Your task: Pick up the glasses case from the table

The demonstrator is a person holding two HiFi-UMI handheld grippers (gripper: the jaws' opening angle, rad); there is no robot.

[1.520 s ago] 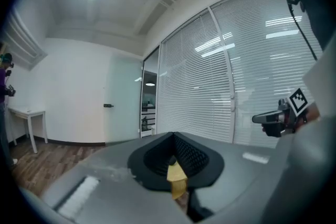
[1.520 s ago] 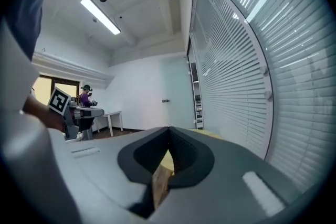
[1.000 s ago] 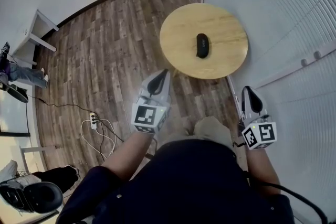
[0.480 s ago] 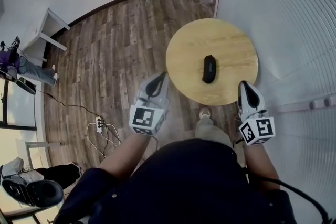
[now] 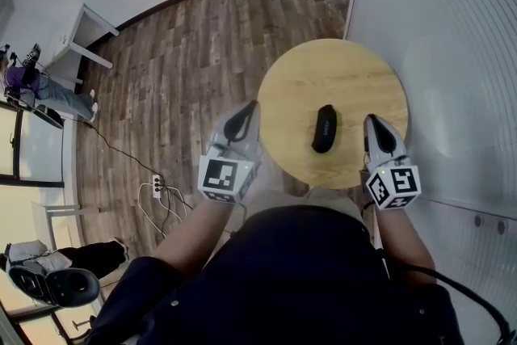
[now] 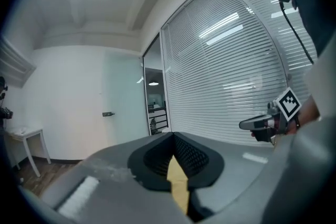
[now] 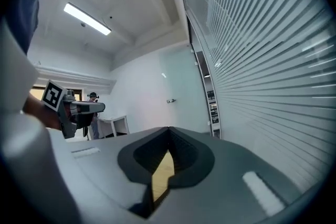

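A round wooden worktop stands on a plank floor, close to a wall of white blinds. The black case lies on the worktop's near half, its long side pointing away from the person, with nothing touching it.

The left gripper is clenched and empty. Its own view shows the jaws meeting at the tips with only a strip of the yellow worktop visible under them. In the head view its tip sits at the worktop's left edge, to the left of the case and apart from it.

The right gripper is also clenched on nothing, jaws together in its own view. It hovers over the worktop's near right part, just beside the case but not touching it. The case lies between the two grippers, nearer the right one.

On the floor to the left lie a power strip and looped cables. Farther off stands a white table, with a person beyond it.
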